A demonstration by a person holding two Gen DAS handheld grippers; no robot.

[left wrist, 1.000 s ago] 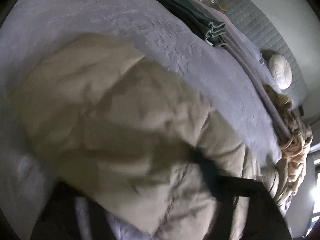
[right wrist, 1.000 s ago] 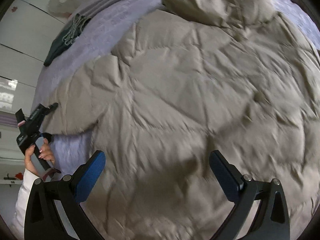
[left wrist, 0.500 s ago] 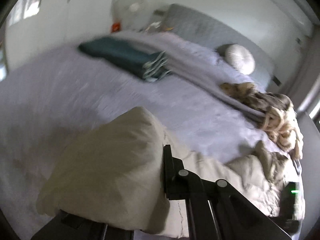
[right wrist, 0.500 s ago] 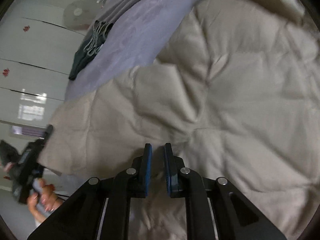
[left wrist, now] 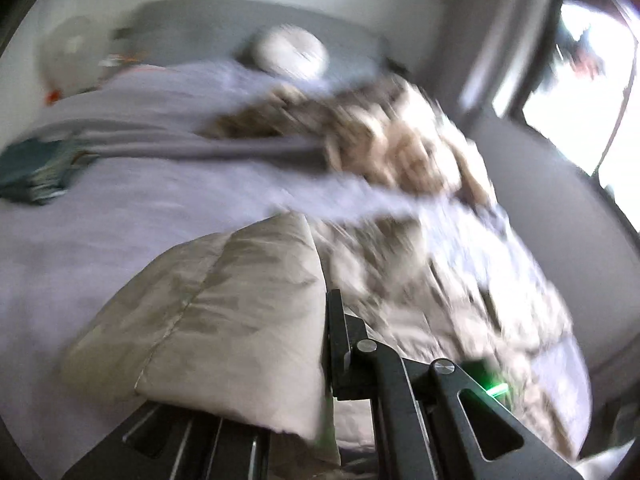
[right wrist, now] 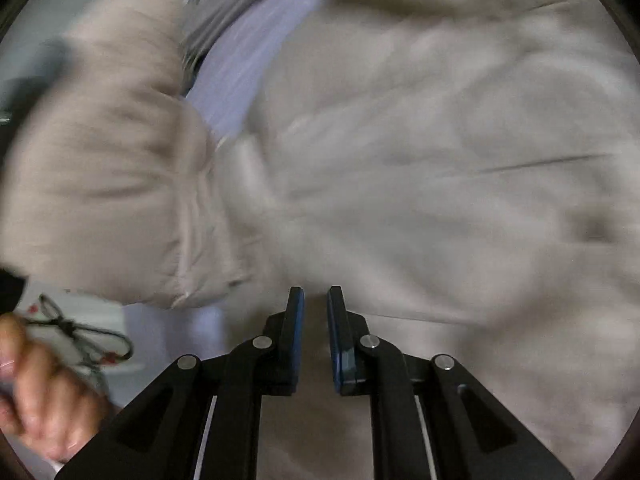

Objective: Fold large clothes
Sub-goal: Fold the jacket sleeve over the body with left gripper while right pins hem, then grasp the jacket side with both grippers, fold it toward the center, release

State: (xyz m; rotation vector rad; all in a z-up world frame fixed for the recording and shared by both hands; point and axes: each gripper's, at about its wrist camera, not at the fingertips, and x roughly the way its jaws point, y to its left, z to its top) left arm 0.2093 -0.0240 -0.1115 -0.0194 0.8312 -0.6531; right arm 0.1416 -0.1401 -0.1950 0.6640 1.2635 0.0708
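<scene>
A beige quilted puffer jacket point(right wrist: 420, 140) lies spread on the lavender bed point(left wrist: 120, 220). My left gripper point(left wrist: 320, 320) is shut on a padded flap of the jacket point(left wrist: 224, 312), which it holds lifted above the bed and which hides one finger. In the right wrist view the same lifted flap point(right wrist: 104, 184) billows at the left, over a person's hand point(right wrist: 36, 384). My right gripper point(right wrist: 316, 304) sits low on the jacket's near edge, with its blue pads nearly together and thin fabric pinched between them. Both views are blurred by motion.
A folded dark green garment point(left wrist: 36, 172) lies at the bed's left. A tan fluffy blanket point(left wrist: 380, 140) is heaped beyond the jacket, and a round white cushion point(left wrist: 292, 52) leans on the grey headboard. A bright window point(left wrist: 580, 80) is at the right.
My left gripper shut on the jacket flap, rolled and swung it up and across over the bed. My right gripper went from wide open to closed on the jacket's near edge.
</scene>
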